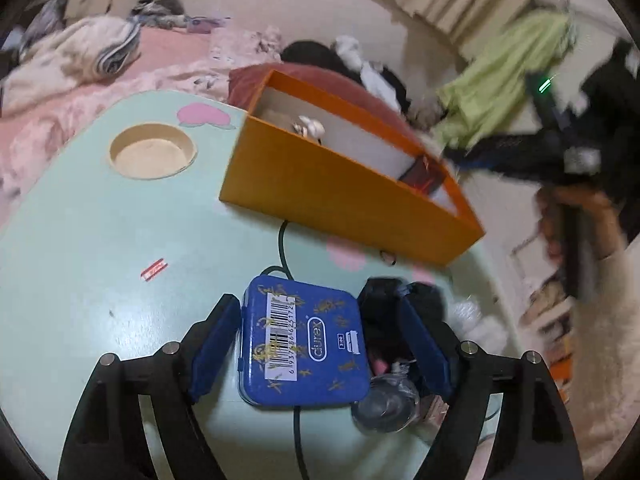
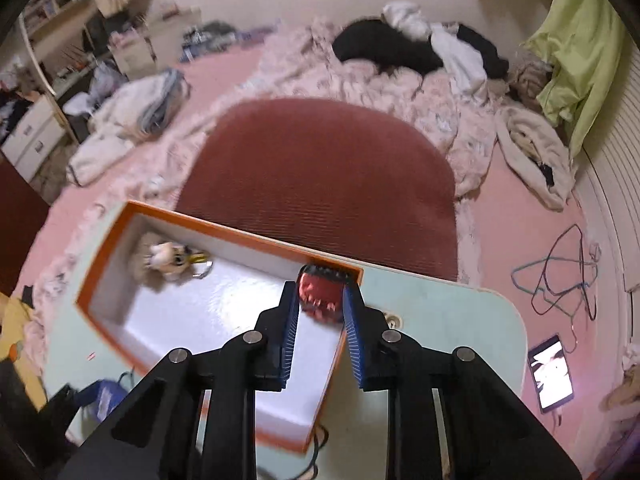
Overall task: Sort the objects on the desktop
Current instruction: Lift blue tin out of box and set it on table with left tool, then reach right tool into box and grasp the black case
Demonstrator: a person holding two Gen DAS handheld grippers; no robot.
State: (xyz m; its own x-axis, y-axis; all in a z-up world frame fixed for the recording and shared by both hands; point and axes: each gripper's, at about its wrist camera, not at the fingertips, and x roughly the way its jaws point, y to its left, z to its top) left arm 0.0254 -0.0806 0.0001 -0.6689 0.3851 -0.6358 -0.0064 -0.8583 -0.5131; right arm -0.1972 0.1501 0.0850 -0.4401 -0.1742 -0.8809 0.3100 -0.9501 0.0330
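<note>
On the mint table (image 1: pixel 80 240), one orange box (image 1: pixel 340 196) (two items inside); left gripper (image 1: pixel 320 344) fingers spread around one blue tin (image 1: pixel 304 340), right gripper (image 2: pixel 320 320) fingers parted.

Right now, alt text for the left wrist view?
Left gripper open around a blue tin lying on a mint-green table, black cable running beneath. Behind it, an open orange box holds a small plush toy.

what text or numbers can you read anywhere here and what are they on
"durex": white oval logo on the blue tin between the left claw fingers.
"6 937866251 72": digits under the barcode sticker on that tin; the last ones are unsure.
Small white label beside the logo: too small to read.
Red-and-white tag on the table: too small.
</note>
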